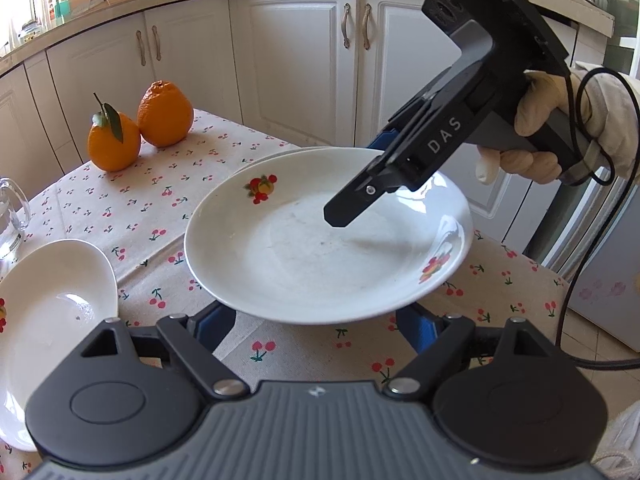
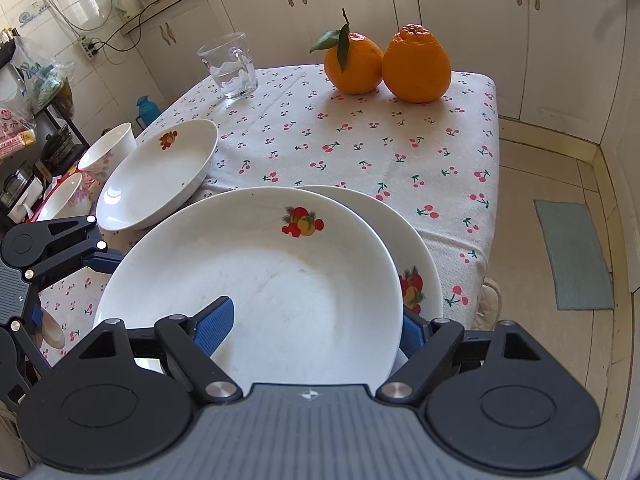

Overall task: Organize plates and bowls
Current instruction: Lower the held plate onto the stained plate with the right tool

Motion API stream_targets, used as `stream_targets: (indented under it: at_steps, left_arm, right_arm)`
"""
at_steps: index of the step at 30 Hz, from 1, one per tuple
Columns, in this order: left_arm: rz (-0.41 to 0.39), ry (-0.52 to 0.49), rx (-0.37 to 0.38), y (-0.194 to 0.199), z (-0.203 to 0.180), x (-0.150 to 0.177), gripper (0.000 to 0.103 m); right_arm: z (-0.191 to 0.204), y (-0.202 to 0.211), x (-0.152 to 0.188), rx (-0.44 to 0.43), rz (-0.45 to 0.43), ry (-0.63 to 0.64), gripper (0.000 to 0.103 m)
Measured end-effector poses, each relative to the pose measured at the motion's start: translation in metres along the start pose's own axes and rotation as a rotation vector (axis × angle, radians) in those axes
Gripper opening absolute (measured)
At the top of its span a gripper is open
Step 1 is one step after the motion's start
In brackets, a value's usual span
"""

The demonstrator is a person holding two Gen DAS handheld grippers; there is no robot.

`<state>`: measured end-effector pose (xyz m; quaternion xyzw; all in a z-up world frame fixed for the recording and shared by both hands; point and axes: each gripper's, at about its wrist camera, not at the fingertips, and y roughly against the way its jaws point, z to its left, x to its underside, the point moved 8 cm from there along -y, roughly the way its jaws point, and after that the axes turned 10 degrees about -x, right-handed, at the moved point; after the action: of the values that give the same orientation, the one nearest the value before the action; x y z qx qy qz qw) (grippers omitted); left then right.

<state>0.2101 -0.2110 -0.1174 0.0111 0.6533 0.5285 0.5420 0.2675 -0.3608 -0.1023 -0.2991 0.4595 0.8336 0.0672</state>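
A white plate with fruit prints [image 2: 256, 280] is pinched at its near rim by my right gripper [image 2: 316, 332], one blue pad above and one below. It hangs tilted over a second matching plate [image 2: 424, 256] on the cherry-print tablecloth. The same plate shows in the left wrist view [image 1: 320, 240], with the right gripper [image 1: 352, 208] on its far rim. My left gripper [image 1: 316, 332] is open, its blue fingers under the plate's near edge. A third white dish [image 2: 160, 172] lies to the left, also in the left wrist view [image 1: 44, 320].
Two oranges [image 2: 388, 64] and a glass mug [image 2: 232, 68] stand at the table's far side. Two white bowls [image 2: 108, 152] sit off the table's left edge. White cabinets [image 1: 296, 52] surround the table. The table's right edge [image 2: 494, 200] drops to the floor.
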Motion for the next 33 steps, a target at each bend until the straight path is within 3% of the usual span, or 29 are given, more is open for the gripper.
stream_targets:
  at_steps: [33]
  left_arm:
    - [-0.023,0.035,0.039,-0.005,0.004,0.000,0.090]
  right_arm:
    - [0.013,0.028,0.020,0.040,-0.046,-0.049,0.087]
